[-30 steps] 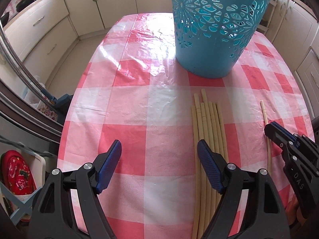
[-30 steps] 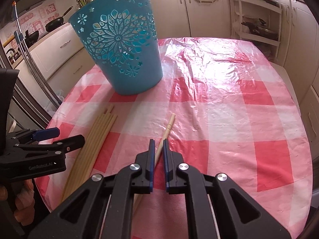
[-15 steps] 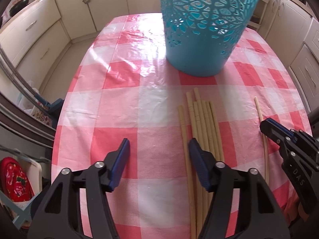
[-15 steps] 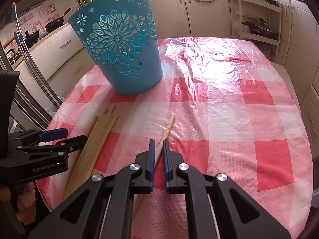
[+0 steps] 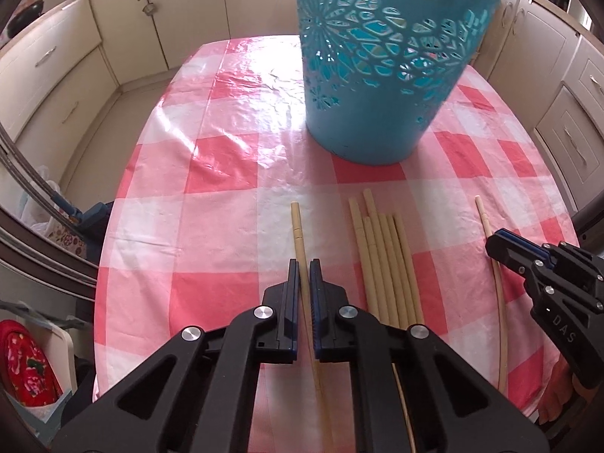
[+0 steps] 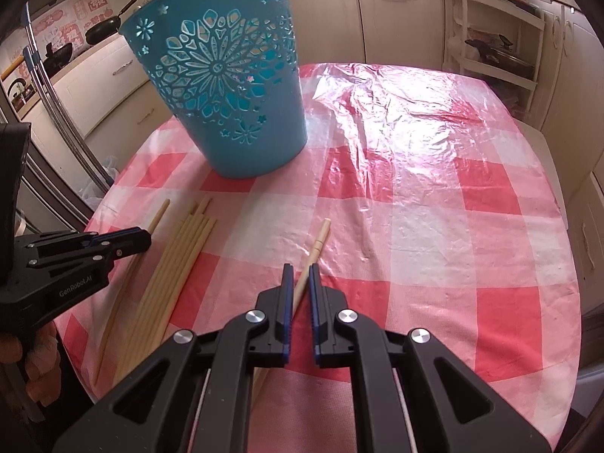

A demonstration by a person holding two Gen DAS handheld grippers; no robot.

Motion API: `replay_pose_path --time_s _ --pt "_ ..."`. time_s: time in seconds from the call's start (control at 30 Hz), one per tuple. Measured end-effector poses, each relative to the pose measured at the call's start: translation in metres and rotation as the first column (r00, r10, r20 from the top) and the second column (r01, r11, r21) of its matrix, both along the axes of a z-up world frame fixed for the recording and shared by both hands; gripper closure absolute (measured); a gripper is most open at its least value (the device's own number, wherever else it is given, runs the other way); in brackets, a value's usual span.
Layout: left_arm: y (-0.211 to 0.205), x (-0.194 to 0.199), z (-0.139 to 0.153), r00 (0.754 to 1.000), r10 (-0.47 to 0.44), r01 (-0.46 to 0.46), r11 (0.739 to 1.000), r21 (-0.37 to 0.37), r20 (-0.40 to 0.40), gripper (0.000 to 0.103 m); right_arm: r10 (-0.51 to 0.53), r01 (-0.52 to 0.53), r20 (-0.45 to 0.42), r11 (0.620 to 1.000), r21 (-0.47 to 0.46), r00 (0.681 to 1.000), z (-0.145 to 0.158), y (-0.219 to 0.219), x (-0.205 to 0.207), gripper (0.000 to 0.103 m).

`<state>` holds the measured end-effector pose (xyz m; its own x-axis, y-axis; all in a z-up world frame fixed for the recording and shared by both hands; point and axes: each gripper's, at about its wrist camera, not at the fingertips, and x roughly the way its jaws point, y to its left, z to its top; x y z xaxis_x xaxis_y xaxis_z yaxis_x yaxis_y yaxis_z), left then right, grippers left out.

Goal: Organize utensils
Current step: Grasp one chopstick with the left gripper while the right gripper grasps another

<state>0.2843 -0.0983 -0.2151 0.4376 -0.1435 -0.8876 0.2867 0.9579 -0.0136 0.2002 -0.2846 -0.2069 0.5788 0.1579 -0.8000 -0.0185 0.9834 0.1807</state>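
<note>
A perforated blue basket (image 5: 385, 75) stands upright on the checked tablecloth (image 5: 226, 173). In front of it lie several pale chopsticks in a bundle (image 5: 385, 264). My left gripper (image 5: 304, 270) is closing tight on a single chopstick (image 5: 298, 234) left of the bundle, and its pads press on it. In the right wrist view, my right gripper (image 6: 300, 273) is shut on another chopstick (image 6: 321, 236), which sticks out toward the basket (image 6: 226, 90). The left gripper (image 6: 139, 239) shows at the left there, beside the bundle (image 6: 181, 260).
Cream kitchen cabinets (image 5: 56, 68) ring the table. A white shelf rack (image 6: 490, 56) stands behind the far right corner. A person's hand (image 6: 41, 351) holds the left tool at the table's near left edge. A red floral item (image 5: 22, 358) lies low on the left.
My left gripper's jaws went from wide open to shut on one chopstick, which now lies apart to the left of the bundle. The right gripper stayed shut on its chopstick.
</note>
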Motion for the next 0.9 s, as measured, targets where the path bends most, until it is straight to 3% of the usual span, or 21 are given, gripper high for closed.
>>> replay_pose_path --time_s 0.07,0.17,0.33,0.47,0.9 --pt "0.001 0.002 0.0 1.0 -0.002 0.002 1.0 -0.004 -0.007 0.098 0.033 -0.033 -0.02 0.999 -0.024 0.999 0.001 0.003 0.005 0.094" --pt "0.001 0.004 0.0 1.0 0.0 0.0 1.0 -0.002 -0.014 0.097 0.078 -0.08 -0.033 0.996 -0.048 0.996 0.002 0.008 0.009 0.085" --pt "-0.003 0.007 0.0 1.0 0.002 -0.001 1.0 0.019 -0.016 0.095 0.068 -0.068 0.002 0.996 -0.061 0.998 0.0 0.009 0.003 0.084" --pt "-0.008 0.009 0.0 1.0 -0.005 0.005 0.999 0.042 -0.01 0.095 0.066 -0.065 0.016 0.997 -0.038 0.998 0.0 0.007 0.0 0.096" --pt "-0.006 -0.001 0.004 1.0 -0.01 0.01 0.999 0.044 -0.001 0.099 0.066 -0.065 0.038 0.997 -0.04 0.997 -0.002 0.008 -0.001 0.097"
